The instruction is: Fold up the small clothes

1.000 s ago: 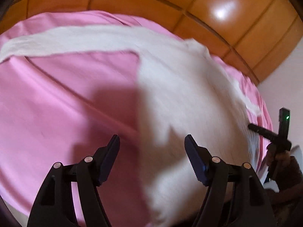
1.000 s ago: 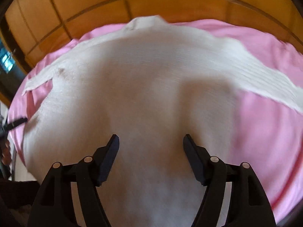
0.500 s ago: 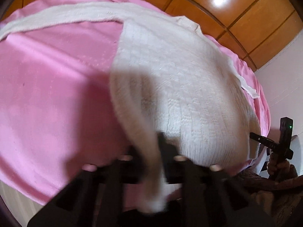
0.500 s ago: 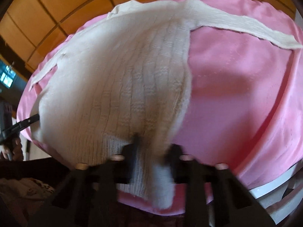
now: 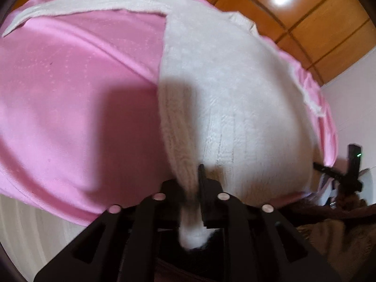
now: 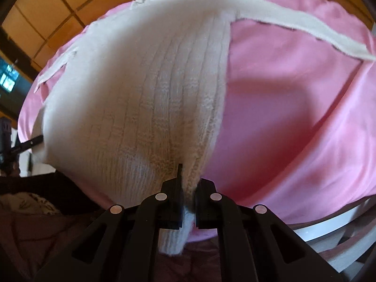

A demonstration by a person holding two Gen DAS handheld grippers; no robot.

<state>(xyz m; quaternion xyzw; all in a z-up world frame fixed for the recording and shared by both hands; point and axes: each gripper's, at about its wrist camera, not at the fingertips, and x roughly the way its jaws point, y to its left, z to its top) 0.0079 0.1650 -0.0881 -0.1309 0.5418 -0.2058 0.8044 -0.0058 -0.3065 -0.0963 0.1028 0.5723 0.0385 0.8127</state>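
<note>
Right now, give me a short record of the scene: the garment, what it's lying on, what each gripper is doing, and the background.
garment: white knit sweater, spread flat, both sleeves out to the sides
surface: pink sheet
left gripper: shut on the sweater's bottom hem at one corner
right gripper: shut on the hem at the other corner
hem: pinched up off the sheet at both grips
background: wooden panelling
</note>
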